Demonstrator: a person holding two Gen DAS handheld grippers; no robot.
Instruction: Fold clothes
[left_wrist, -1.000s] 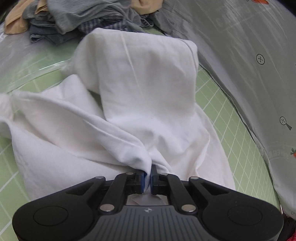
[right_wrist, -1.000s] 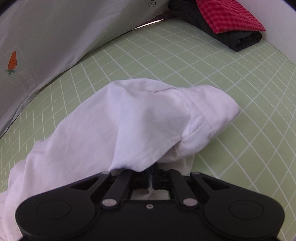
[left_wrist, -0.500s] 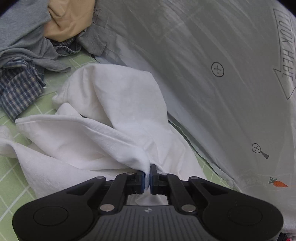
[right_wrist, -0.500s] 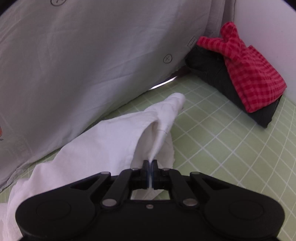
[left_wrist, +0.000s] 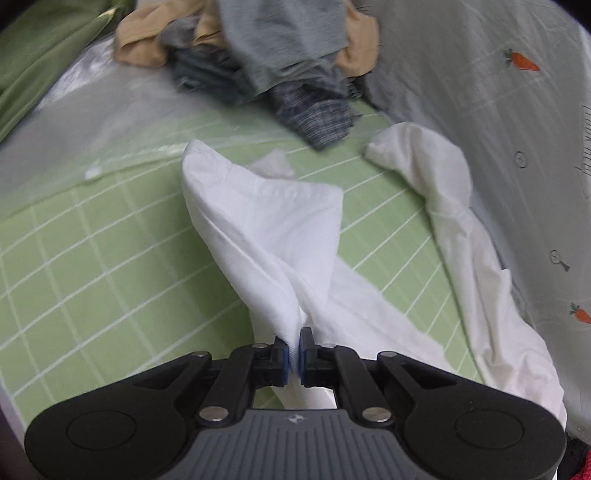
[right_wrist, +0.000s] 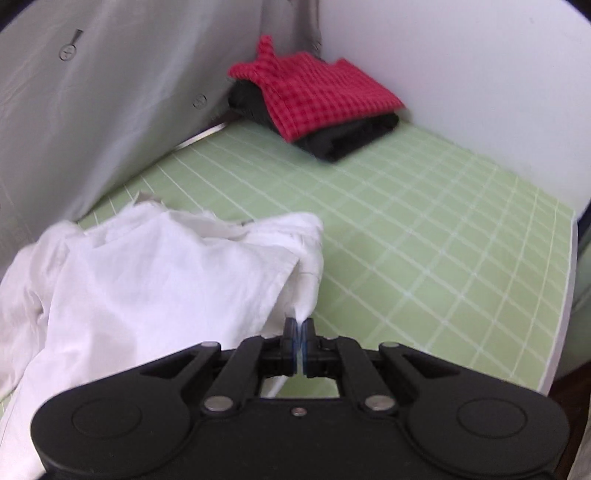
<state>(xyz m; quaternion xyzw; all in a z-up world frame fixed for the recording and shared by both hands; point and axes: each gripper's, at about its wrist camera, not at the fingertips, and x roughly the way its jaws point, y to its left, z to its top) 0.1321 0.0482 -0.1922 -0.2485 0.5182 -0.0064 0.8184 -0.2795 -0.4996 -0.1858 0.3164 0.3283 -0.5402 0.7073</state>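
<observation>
On the green gridded mat (left_wrist: 92, 266), a white garment (left_wrist: 266, 221) lies crumpled, and both grippers have hold of it. At six o'clock in the left wrist view, the left gripper (left_wrist: 294, 349) has its blue-padded jaws pressed together on a bunched fold of the white cloth, which rises from the pads toward twelve o'clock and trails off toward three o'clock along a grey printed sheet (left_wrist: 480, 92). A heap of unfolded clothes (left_wrist: 280, 66), grey, tan and blue plaid, sits at twelve o'clock, near the garment's far tip.

At six o'clock in the right wrist view, the right gripper (right_wrist: 298, 341) is likewise clamped tight on a thin edge of the white garment (right_wrist: 147, 277), whose bulk spreads toward nine o'clock. A red checked cloth (right_wrist: 314, 96) rests on a folded black garment (right_wrist: 351, 136) at twelve o'clock, well apart from the white one, in the corner by a white wall (right_wrist: 480, 74).
</observation>
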